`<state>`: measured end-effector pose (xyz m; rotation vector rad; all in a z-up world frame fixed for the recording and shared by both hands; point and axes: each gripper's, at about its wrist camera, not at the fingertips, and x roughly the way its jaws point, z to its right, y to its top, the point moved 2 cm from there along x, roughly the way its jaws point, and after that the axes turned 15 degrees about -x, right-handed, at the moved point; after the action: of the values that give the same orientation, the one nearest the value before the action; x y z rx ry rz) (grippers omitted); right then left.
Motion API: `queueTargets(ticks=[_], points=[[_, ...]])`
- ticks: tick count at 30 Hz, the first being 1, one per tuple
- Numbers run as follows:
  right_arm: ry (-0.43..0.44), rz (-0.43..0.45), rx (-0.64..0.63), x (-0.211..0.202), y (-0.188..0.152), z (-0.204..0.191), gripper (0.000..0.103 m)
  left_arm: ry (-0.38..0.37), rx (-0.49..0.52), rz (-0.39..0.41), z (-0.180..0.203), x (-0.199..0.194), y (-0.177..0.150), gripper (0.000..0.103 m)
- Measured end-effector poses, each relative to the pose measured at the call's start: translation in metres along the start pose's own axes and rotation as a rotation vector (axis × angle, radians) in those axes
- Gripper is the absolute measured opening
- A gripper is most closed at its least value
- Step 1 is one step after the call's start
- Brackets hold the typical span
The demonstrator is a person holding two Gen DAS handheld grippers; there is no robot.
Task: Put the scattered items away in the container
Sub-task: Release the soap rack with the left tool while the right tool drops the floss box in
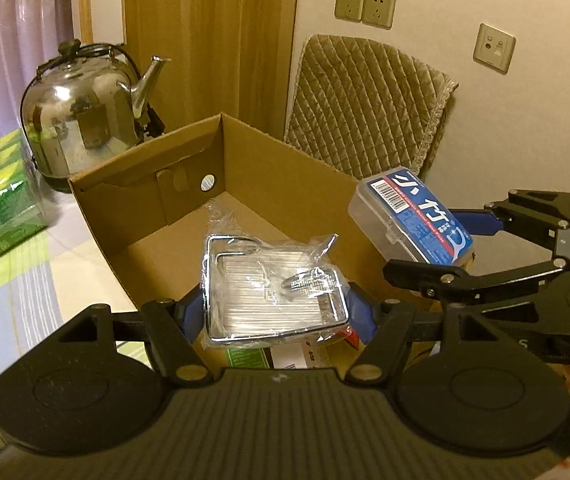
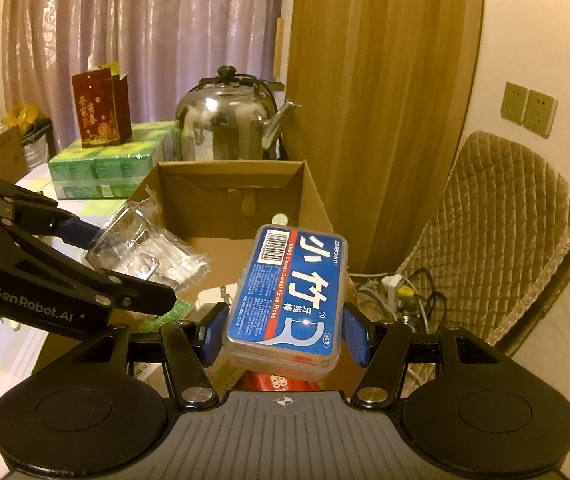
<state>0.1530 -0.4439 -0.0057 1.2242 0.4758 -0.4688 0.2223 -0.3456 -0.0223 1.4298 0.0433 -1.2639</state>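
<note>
My left gripper point(image 1: 275, 312) is shut on a chrome wire rack point(image 1: 273, 292) wrapped in clear plastic and holds it above the open cardboard box point(image 1: 285, 168). From the right wrist view, the left gripper point(image 2: 121, 264) and the wrapped rack point(image 2: 149, 252) hang over the box's left side. My right gripper point(image 2: 283, 336) is shut on a clear floss-pick case with a blue label point(image 2: 293, 288), raised over the near right part of the cardboard box point(image 2: 229, 184). In the left wrist view the right gripper point(image 1: 441, 244) carries the floss-pick case point(image 1: 409, 216) above the box's right wall.
A steel kettle point(image 1: 81, 116) stands behind the box. Green tissue packs point(image 2: 105, 164) with a red carton point(image 2: 101, 108) on top lie at the left. A quilted chair cushion point(image 2: 497, 232) and a power strip with cables point(image 2: 401, 288) are at the right. Small packets point(image 1: 245, 356) lie in the box.
</note>
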Motion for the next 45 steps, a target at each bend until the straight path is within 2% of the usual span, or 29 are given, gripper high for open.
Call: queueTargets(ticks=[9, 22, 28, 41, 45], points=[[0.006, -0.01, 0.0, 0.004, -0.003, -0.001, 0.057, 0.004, -0.006, 0.022, -0.005, -0.009, 0.0, 0.067], [0.056, -0.014, 0.002, 0.017, 0.006, -0.007, 0.057, 0.057, -0.064, 0.131, -0.024, -0.066, -0.002, 0.068], [0.097, -0.068, 0.0, 0.033, 0.011, -0.009, 0.057, 0.065, -0.104, 0.136, -0.038, -0.072, -0.009, 0.068], [0.1, -0.155, -0.014, 0.058, 0.012, -0.015, 0.057, 0.083, -0.171, 0.126, -0.066, -0.076, -0.027, 0.072], [0.095, -0.155, -0.011, 0.057, 0.01, -0.016, 0.061, 0.093, -0.195, 0.121, -0.073, -0.08, -0.034, 0.072]])
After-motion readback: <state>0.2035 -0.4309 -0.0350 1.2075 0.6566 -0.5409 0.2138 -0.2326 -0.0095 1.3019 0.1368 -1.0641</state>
